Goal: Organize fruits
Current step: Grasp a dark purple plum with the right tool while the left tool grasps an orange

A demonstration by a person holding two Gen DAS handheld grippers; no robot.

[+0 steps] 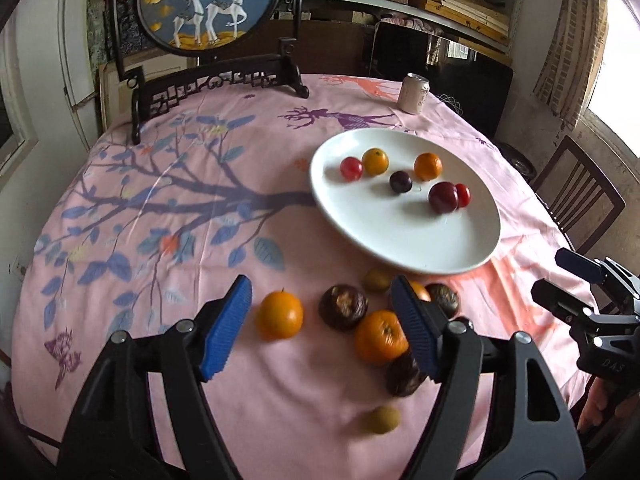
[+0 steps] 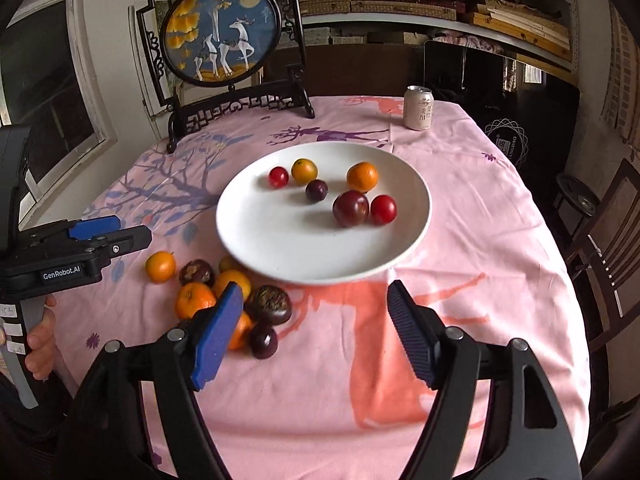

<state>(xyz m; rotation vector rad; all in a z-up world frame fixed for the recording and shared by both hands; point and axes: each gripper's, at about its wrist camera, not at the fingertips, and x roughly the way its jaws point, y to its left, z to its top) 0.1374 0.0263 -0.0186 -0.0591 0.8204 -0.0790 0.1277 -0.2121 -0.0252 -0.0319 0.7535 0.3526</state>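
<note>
A white plate [image 1: 400, 232] [image 2: 288, 240] on the pink cloth holds several small fruits: oranges, red ones and dark plums. In front of it lies a loose pile: an orange [image 1: 279, 314] [image 2: 160, 266], a mandarin [image 1: 380, 336] [image 2: 195, 300], dark brown fruits [image 1: 343, 306] [image 2: 269, 305], a plum [image 2: 263, 341] and a small greenish fruit [image 1: 383, 420]. My left gripper [image 1: 320, 292] hangs open above the pile with nothing in it. My right gripper [image 2: 315, 292] is open and empty too, over the cloth just right of the pile and in front of the plate.
A drink can [image 1: 414, 93] [image 2: 418, 108] stands at the far right of the table. A round deer picture on a dark stand [image 1: 208, 4] [image 2: 220, 32] stands at the far left. A wooden chair [image 2: 600, 248] is beside the table's right edge. A person's hand [image 2: 40, 344] holds the left gripper.
</note>
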